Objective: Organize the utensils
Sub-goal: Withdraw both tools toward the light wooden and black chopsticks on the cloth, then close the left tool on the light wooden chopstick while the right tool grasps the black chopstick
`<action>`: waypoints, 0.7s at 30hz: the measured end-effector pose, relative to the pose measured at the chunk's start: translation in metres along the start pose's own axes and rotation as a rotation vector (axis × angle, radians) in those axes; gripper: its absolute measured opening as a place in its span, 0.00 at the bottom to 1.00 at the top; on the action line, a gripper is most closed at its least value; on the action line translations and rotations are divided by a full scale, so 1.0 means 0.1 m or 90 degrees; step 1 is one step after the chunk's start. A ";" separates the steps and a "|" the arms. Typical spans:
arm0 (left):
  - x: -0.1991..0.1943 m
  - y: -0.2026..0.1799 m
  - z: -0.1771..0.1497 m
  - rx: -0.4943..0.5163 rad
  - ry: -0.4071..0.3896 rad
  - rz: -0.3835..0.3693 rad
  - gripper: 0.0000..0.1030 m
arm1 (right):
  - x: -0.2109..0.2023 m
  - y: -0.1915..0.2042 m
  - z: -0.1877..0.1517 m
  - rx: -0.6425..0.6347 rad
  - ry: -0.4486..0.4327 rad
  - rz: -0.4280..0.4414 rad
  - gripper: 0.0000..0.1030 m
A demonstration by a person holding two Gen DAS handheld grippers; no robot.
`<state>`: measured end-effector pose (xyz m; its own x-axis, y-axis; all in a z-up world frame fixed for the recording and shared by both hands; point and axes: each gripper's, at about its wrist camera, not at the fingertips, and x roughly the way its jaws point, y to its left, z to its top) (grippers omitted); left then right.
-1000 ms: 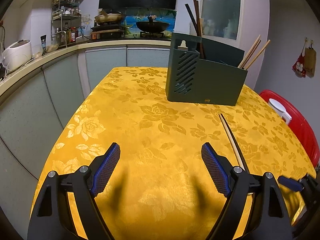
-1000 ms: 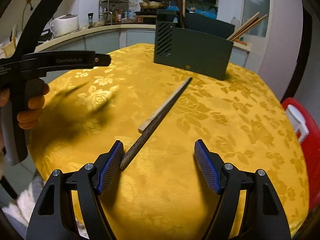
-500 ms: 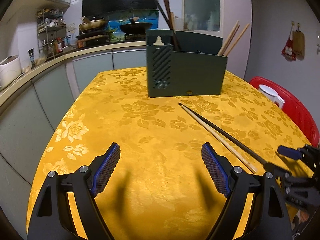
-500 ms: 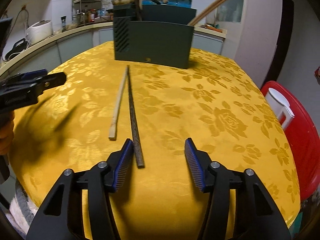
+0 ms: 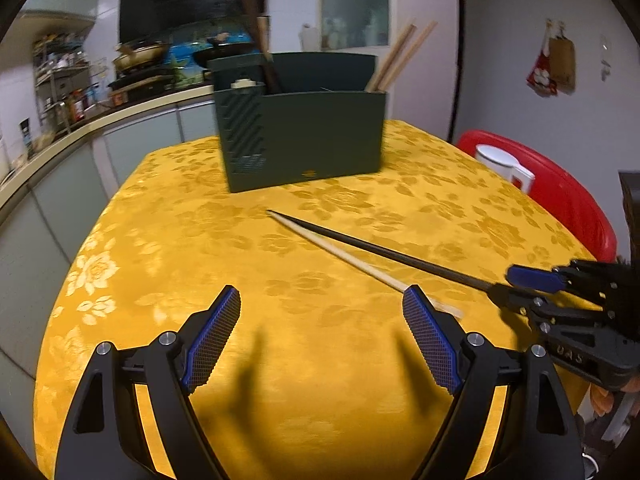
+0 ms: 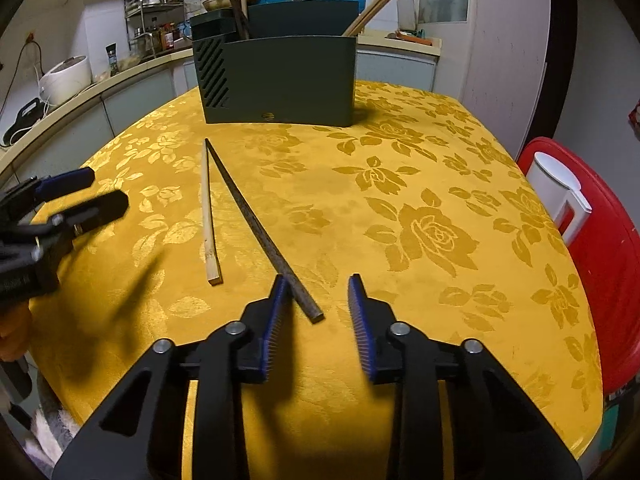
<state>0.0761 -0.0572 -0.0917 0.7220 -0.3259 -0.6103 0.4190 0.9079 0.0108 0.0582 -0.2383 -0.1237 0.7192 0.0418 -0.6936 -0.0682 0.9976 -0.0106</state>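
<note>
Here the right claw (image 6: pixel 316 304) is closing, its blue pads drawing in on either side of the near end of the dark chopstick (image 6: pixel 256 220). The left pad looks to be against the stick, while the right pad stands clearly apart from it, so the grip is not yet made and the stick lies flat on the yellow bench (image 6: pixel 420 240). Just left of it lies the pale chopstick (image 6: pixel 208 220); the far tips of the two meet in a narrow V that points toward the holder. The left claw (image 5: pixel 322 340) hangs wide open over bare cloth with nothing between its pads, the near end of the pale chopstick just beside its right pad. In the right wrist view this claw shows at the left edge, well clear of both sticks.

Farther off, at the far side of the bench, stands the dark green utensil holder (image 6: pixel 280 80). Dark sticks rise from its left part and a few pale sticks (image 6: pixel 384 0) lean out of its right part, so some sorting appears to be done already.

Judged from this, the task is well under way but not finished: two chopsticks remain on the bench. The dark one probably belongs with the dark sticks on the left, the pale one with the pale sticks on the right. A red stool (image 6: pixel 600 240) with a white mug sits off the right edge.
</note>
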 end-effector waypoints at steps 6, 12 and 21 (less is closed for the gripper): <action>0.13 -0.14 0.10 -0.002 0.021 -0.039 0.78 | -0.01 -0.02 0.00 -0.005 0.005 0.014 0.15; 0.33 -0.24 0.22 0.001 0.054 -0.074 0.78 | 0.00 -0.12 0.02 0.029 0.016 0.050 0.15; 0.56 -0.45 0.25 0.048 0.107 -0.082 0.78 | 0.00 -0.14 0.02 0.030 0.016 0.045 0.14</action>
<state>0.1116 -0.1232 -0.1063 0.5606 -0.3839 -0.7337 0.5466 0.8371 -0.0204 0.0608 -0.2516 -0.1221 0.6960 0.1109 -0.7094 -0.0845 0.9938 0.0724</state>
